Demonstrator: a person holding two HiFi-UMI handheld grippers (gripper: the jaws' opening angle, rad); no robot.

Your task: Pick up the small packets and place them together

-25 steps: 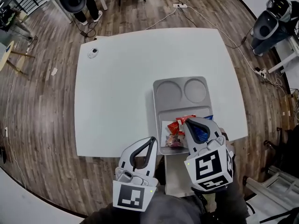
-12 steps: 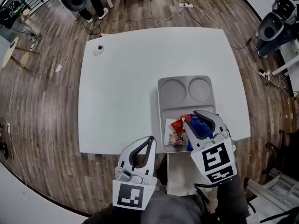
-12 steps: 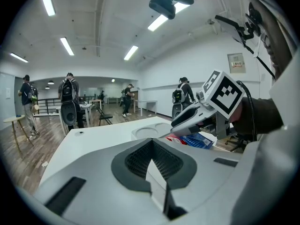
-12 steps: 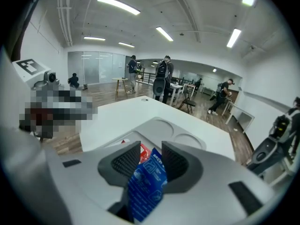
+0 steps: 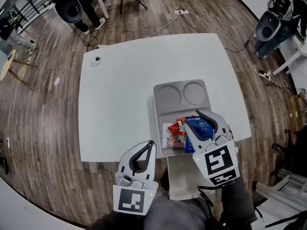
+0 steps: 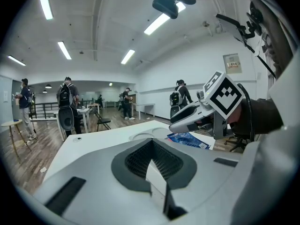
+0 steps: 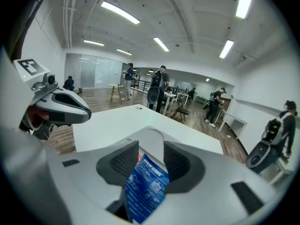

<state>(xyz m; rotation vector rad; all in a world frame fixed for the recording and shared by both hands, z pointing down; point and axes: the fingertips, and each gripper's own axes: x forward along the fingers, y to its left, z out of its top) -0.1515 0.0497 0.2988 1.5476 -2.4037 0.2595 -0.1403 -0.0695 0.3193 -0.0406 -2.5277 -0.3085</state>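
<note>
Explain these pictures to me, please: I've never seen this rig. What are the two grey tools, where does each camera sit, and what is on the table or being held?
There is no robot here: a person holds a two-jaw gripper in each hand. The head view comes from a camera on the person's head, looking down. The other two views come from a camera riding on each gripper, looking along its jaws. The marker cubes are part of the grippers. A white table carries a grey tray with packets in its large compartment, among them a red packet. The right gripper is over the tray. Its jaws are opening, with a blue packet between them and the pads not pressing on it. The left gripper hangs near the table's front edge, jaws shut and empty.
</note>
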